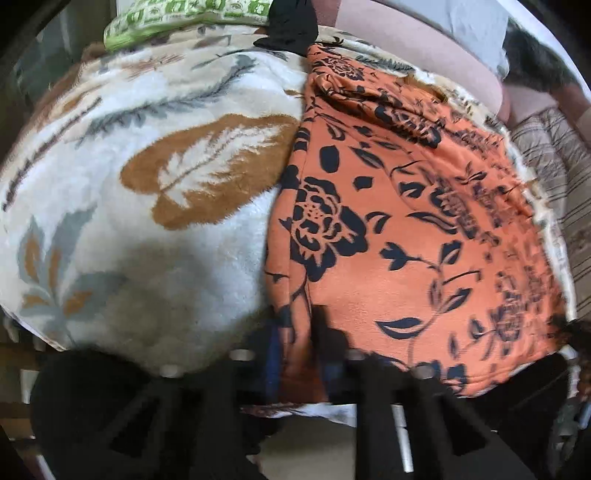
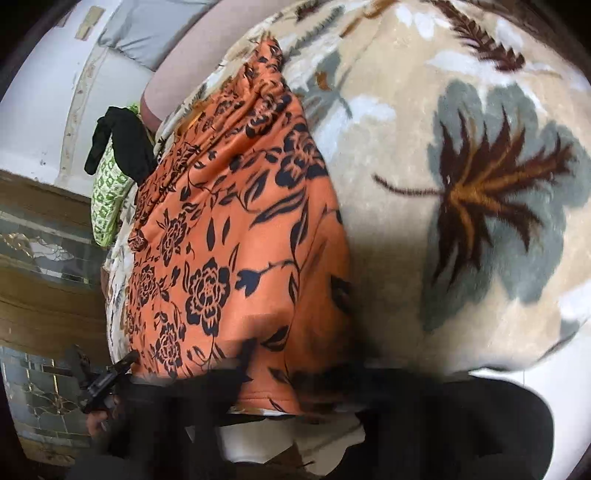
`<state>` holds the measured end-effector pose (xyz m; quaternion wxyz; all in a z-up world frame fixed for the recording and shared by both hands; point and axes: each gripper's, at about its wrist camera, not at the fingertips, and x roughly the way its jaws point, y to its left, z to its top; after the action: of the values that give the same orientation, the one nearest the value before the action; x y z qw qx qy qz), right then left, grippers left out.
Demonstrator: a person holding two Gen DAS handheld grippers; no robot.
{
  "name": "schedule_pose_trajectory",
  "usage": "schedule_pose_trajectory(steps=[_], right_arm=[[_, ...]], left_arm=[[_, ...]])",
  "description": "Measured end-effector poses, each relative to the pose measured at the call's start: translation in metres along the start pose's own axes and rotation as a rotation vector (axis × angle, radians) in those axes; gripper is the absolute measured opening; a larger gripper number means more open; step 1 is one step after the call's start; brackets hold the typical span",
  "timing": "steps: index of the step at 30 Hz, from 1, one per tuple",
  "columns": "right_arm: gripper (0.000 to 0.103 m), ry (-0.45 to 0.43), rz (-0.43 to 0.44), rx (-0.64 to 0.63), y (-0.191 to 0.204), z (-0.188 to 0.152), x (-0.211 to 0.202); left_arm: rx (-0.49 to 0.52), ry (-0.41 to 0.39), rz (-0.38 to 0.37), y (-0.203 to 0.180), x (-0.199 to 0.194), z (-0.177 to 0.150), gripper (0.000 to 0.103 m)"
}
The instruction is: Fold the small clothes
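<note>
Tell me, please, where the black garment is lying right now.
The black garment lies at the blanket's far edge, overlapping the green patterned cloth, just beyond the orange garment's far end.

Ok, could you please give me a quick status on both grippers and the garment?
Left gripper at orange floral garment near edge, grip unclear. Right gripper likewise, blurred. Garment flat on leaf-print blanket. Black cloth beyond, clear.

Left gripper [image 1: 295, 373] low at the near hem of the orange black-flowered cloth [image 1: 406, 221], black fingers [image 1: 332, 332] closed on that hem, right gripper [image 2: 295, 384] at the same cloth's near edge, grip blurred.
</note>
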<state>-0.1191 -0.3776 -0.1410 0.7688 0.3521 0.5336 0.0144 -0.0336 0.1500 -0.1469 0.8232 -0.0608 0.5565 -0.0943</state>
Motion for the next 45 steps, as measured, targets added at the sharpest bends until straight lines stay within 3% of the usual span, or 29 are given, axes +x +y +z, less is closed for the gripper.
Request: schedule_pose_trajectory(steps=[4, 6, 7, 10, 12, 13, 15, 16, 19, 20, 21, 22, 23, 27, 39, 40, 42, 43, 45], right_arm=[[0.007, -0.064, 0.061, -0.005, 0.005, -0.005, -0.040], [0.007, -0.110, 0.067, -0.036, 0.017, -0.006, -0.064], [0.007, -0.119, 0.057, -0.035, 0.017, -0.006, -0.067], [0.013, -0.073, -0.052, 0.013, -0.014, 0.002, -0.045], [0.013, -0.060, -0.034, 0.096, -0.029, 0.002, -0.033], [0.019, -0.077, -0.003, 0.086, -0.025, 0.001, -0.035], [0.070, -0.113, 0.036, 0.048, -0.016, -0.001, -0.041], [0.096, -0.119, 0.032, 0.039, -0.013, -0.001, -0.041], [0.094, -0.083, 0.002, 0.032, -0.011, 0.002, -0.027], [0.083, -0.073, 0.005, 0.039, -0.010, 0.000, -0.023], [0.067, -0.064, 0.009, 0.037, -0.009, -0.003, -0.022], [0.026, -0.057, 0.011, 0.031, -0.006, -0.004, -0.020], [0.007, -0.054, 0.010, 0.018, -0.002, -0.007, -0.019], [0.007, -0.064, -0.016, 0.000, 0.005, -0.009, -0.022], [0.012, -0.079, -0.030, 0.060, 0.002, -0.007, -0.019], [0.016, -0.076, -0.035, 0.062, 0.001, -0.007, -0.018], [0.037, -0.059, -0.041, 0.072, -0.001, -0.006, -0.013], [0.059, -0.057, -0.036, 0.074, -0.001, -0.006, -0.011], [0.059, -0.066, -0.042, 0.046, 0.004, -0.007, -0.010]], left_arm=[[-0.044, -0.134, -0.040, -0.001, -0.060, -0.002, 0.006], [-0.057, -0.163, -0.033, 0.000, -0.072, -0.005, 0.007], [-0.063, -0.143, -0.032, 0.002, -0.066, -0.006, 0.008], [-0.124, 0.027, 0.028, 0.019, -0.011, -0.016, 0.014], [-0.161, 0.015, 0.022, 0.023, -0.010, -0.018, 0.022], [-0.179, -0.013, 0.007, 0.024, -0.018, -0.018, 0.026], [-0.177, -0.074, -0.019, 0.022, -0.031, -0.017, 0.064], [-0.165, -0.097, -0.009, 0.019, -0.034, -0.016, 0.067], [-0.132, -0.051, 0.044, 0.012, -0.023, -0.017, 0.067], [-0.129, -0.025, 0.052, 0.014, -0.018, -0.019, 0.064], [-0.120, -0.009, 0.063, 0.012, -0.013, -0.020, 0.041], [-0.100, 0.006, 0.079, 0.012, -0.011, -0.023, 0.028], [-0.074, 0.015, 0.092, 0.009, -0.009, -0.024, 0.022], [-0.040, 0.002, 0.118, 0.001, -0.012, -0.026, 0.011], [-0.013, -0.011, 0.138, -0.008, -0.012, -0.026, 0.010], [-0.008, -0.013, 0.141, -0.006, -0.009, -0.026, 0.010], [-0.004, -0.013, 0.143, -0.007, -0.009, -0.026, 0.010], [-0.005, -0.013, 0.142, -0.006, -0.007, -0.026, 0.010], [-0.008, -0.010, 0.140, -0.006, -0.007, -0.026, 0.010]])
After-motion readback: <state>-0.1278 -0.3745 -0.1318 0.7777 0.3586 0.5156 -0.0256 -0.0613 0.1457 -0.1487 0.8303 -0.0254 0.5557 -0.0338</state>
